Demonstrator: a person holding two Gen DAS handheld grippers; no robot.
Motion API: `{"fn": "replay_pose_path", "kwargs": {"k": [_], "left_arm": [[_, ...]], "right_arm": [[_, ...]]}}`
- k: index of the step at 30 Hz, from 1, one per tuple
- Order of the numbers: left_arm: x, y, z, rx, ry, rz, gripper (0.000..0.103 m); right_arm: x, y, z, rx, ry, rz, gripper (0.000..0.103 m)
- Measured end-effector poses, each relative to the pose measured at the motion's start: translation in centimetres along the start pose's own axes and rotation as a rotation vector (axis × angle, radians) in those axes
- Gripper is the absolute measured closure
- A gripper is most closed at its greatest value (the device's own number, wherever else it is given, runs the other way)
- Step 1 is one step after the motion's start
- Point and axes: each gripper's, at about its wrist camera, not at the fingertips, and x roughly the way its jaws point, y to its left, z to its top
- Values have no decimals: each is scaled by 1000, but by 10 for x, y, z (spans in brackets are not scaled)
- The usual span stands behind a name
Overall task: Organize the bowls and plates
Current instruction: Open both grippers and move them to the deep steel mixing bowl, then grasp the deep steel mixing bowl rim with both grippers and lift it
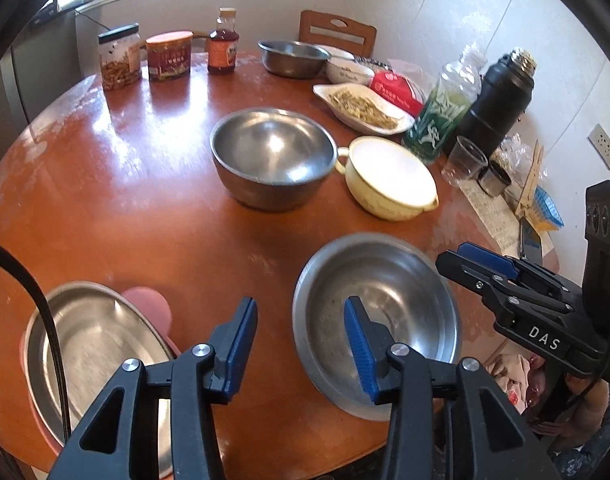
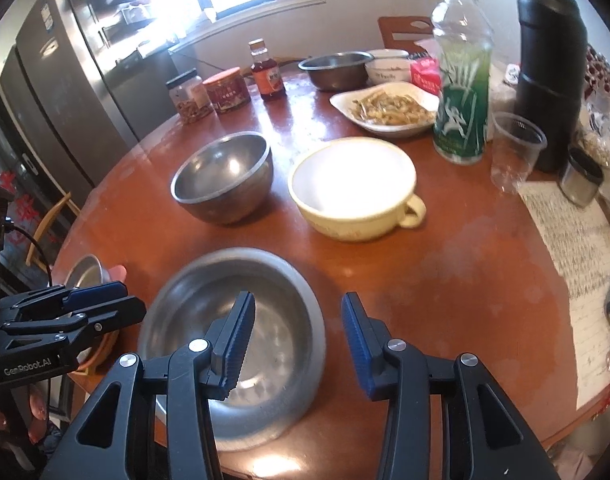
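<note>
A shallow steel bowl point(image 1: 379, 320) sits on the round wooden table point(image 1: 145, 208) near its front edge, between the two grippers and empty. The left gripper point(image 1: 301, 344) hangs above the bowl's left rim, jaws parted with nothing between them; its right pad shows over the bowl's inside. The right gripper point(image 2: 299, 340) hovers at the bowl's right rim, jaws likewise apart and holding nothing. To the left lies a steel plate point(image 1: 93, 344) on a pink plate point(image 1: 147, 298). Farther back stand a deep steel bowl point(image 1: 271, 156) and, just beside it, a cream bowl point(image 1: 389, 178) with handles. Behind these are a dish of food point(image 1: 363, 108), a green bottle point(image 1: 445, 108), a black flask point(image 1: 499, 100), jars point(image 1: 145, 58) and another steel bowl point(image 1: 293, 58).
</note>
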Motion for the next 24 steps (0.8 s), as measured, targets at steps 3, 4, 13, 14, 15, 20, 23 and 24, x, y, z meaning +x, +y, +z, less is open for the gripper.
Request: {"fn": "replay_pose_path", "kwargs": {"k": [3, 4, 13, 14, 15, 20, 23, 24], "left_arm": [[-4, 5, 11, -9, -20, 13, 52], [-5, 7, 15, -11, -24, 19, 52], [-2, 26, 54, -46, -59, 68, 52], [0, 28, 58, -52, -59, 70, 52], [2, 30, 62, -60, -61, 69, 52], [20, 42, 79, -100, -45, 61, 52], [31, 47, 87, -112, -28, 67, 52], [37, 49, 89, -117, -22, 76, 52]], "right_arm": [[-2, 7, 14, -20, -22, 11, 56], [-1, 9, 19, -26, -27, 15, 56], [19, 26, 63, -85, -50, 25, 56], [22, 27, 66, -89, -49, 25, 56], [27, 28, 71, -97, -47, 33, 57], [50, 30, 86, -113, -24, 37, 57], [63, 30, 94, -117, -15, 38, 59], [68, 30, 95, -118, -10, 38, 60]]}}
